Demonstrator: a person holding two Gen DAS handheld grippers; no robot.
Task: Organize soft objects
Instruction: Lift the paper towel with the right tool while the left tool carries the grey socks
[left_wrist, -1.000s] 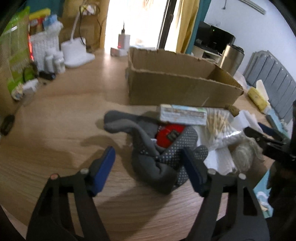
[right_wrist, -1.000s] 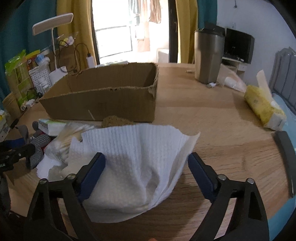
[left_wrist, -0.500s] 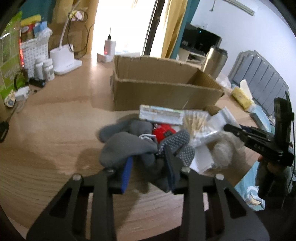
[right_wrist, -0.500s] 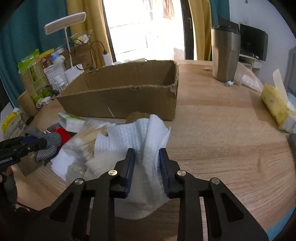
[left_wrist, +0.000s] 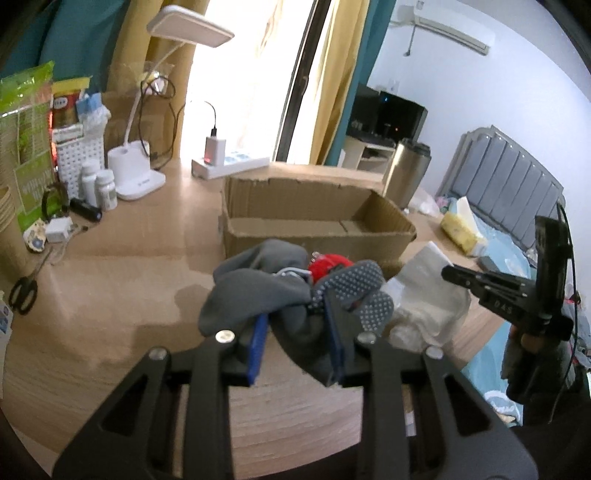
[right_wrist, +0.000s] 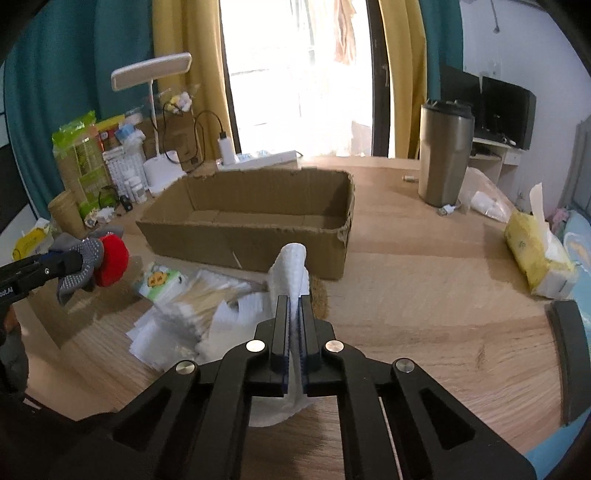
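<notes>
The left gripper (left_wrist: 297, 334) has its jaws clamped on the grey dotted gloves (left_wrist: 266, 295), which bulge out ahead of the blue pads with a red soft thing (left_wrist: 330, 264) caught in the bundle, held clear of the tabletop (left_wrist: 129, 266) just in front of the cardboard box (right_wrist: 258, 218). The right gripper (right_wrist: 294, 325) has just closed its jaws tight on a fold of the white paper towel (right_wrist: 291, 266), which stands up between them, near the box's front wall. The box looks empty, so nothing seems sorted yet; cotton swabs (right_wrist: 207, 295) and a small packet (right_wrist: 160, 282) lie beside the box.
</notes>
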